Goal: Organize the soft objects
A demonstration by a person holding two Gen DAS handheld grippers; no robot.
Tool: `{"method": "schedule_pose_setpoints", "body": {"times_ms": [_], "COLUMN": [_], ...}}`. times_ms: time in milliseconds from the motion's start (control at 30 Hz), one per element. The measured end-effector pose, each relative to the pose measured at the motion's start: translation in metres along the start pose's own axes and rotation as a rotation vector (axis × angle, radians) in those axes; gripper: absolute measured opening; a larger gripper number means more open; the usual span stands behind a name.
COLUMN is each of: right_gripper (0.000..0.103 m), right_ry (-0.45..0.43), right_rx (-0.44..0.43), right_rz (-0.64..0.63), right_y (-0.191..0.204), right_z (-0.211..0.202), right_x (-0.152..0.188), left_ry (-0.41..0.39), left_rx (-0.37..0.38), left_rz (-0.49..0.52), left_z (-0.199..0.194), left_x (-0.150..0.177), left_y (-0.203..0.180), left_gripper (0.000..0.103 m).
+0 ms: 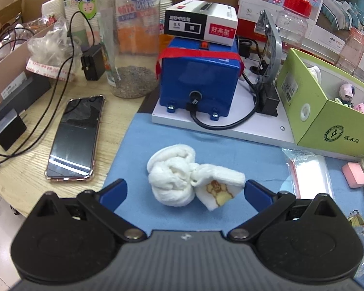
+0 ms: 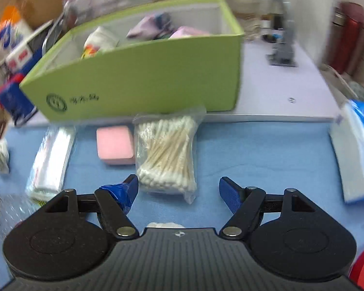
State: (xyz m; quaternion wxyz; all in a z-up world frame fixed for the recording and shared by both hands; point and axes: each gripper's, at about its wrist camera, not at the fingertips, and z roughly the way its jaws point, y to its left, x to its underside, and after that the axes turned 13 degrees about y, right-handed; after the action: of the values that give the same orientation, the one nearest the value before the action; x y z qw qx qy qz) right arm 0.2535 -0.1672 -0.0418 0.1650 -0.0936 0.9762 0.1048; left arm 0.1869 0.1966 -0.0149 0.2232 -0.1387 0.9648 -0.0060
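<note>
A white rolled pair of socks (image 1: 189, 175) with a small bear print lies on the blue mat (image 1: 230, 152). My left gripper (image 1: 185, 189) is open, its blue fingertips on either side of the socks, close to them. A green open box (image 1: 327, 121) at the right holds several soft items; it also shows in the right wrist view (image 2: 143, 80). My right gripper (image 2: 178, 190) is open and empty above the mat (image 2: 267, 150), just in front of a bag of cotton swabs (image 2: 167, 155). The white socks show at the far left edge (image 2: 0, 155).
A phone (image 1: 76, 138), cables and a tall clear jar (image 1: 132, 38) stand left. A blue device (image 1: 199, 77) on a white board sits behind the mat. A pink sponge (image 2: 115, 144), a clear packet (image 2: 51, 160) and a tissue pack (image 2: 359, 152) lie on the mat.
</note>
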Motion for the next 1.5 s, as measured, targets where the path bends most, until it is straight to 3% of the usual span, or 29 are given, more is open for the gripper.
{"method": "schedule_pose_setpoints", "body": {"times_ms": [167, 333, 433, 667, 800, 967, 1167, 1233, 1267, 1300, 1333, 1367, 1467, 1500], "right_gripper": [0.060, 0.060, 0.060, 0.060, 0.063, 0.066, 0.070, 0.072, 0.073, 0.073, 0.073, 0.073, 0.049, 0.028], "right_ry": [0.020, -0.031, -0.056, 0.020, -0.017, -0.079, -0.133, -0.151, -0.157, -0.161, -0.167, -0.173, -0.213, -0.225], "right_rx": [-0.010, 0.044, 0.011, 0.117, 0.144, 0.145, 0.145, 0.140, 0.136, 0.134, 0.133, 0.132, 0.128, 0.114], "right_rz": [0.008, 0.144, 0.045, -0.008, -0.010, -0.028, -0.044, -0.054, -0.060, -0.062, -0.064, -0.065, -0.064, -0.060], "right_y": [-0.015, -0.047, -0.031, -0.018, -0.019, -0.019, -0.020, -0.021, -0.023, -0.023, -0.024, -0.024, -0.026, -0.028], "right_z": [0.002, -0.014, -0.022, 0.007, 0.011, 0.011, 0.013, 0.013, 0.014, 0.014, 0.014, 0.014, 0.011, 0.008], "right_x": [-0.012, 0.004, 0.005, -0.018, -0.013, -0.004, 0.000, 0.002, 0.003, 0.003, 0.003, 0.004, 0.009, 0.010], "left_ry": [-0.013, -0.004, -0.009, 0.007, 0.034, 0.042, 0.111, 0.079, 0.069, 0.057, 0.057, 0.060, 0.057, 0.042], "left_rx": [-0.013, -0.013, -0.016, 0.025, 0.063, -0.018, -0.036, -0.042, -0.034, -0.027, -0.015, 0.004, 0.034, 0.028], "left_rz": [0.029, 0.029, 0.033, 0.015, 0.013, 0.042, 0.085, 0.070, 0.045, 0.027, 0.016, 0.010, 0.008, 0.017], "left_z": [0.002, 0.005, 0.003, 0.002, 0.010, 0.026, 0.051, 0.050, 0.047, 0.043, 0.039, 0.036, 0.025, 0.019], "left_x": [-0.003, -0.005, -0.004, -0.006, -0.012, -0.019, -0.017, -0.013, -0.013, -0.013, -0.015, -0.016, -0.014, -0.011], "left_y": [-0.005, -0.005, -0.004, 0.003, 0.003, -0.007, -0.010, -0.007, -0.003, 0.000, 0.002, 0.005, 0.007, 0.006], "left_gripper": [0.102, 0.102, 0.102, 0.102, 0.102, 0.102, 0.102, 0.099, 0.091, 0.066, 0.056, 0.054, 0.053, 0.053]}}
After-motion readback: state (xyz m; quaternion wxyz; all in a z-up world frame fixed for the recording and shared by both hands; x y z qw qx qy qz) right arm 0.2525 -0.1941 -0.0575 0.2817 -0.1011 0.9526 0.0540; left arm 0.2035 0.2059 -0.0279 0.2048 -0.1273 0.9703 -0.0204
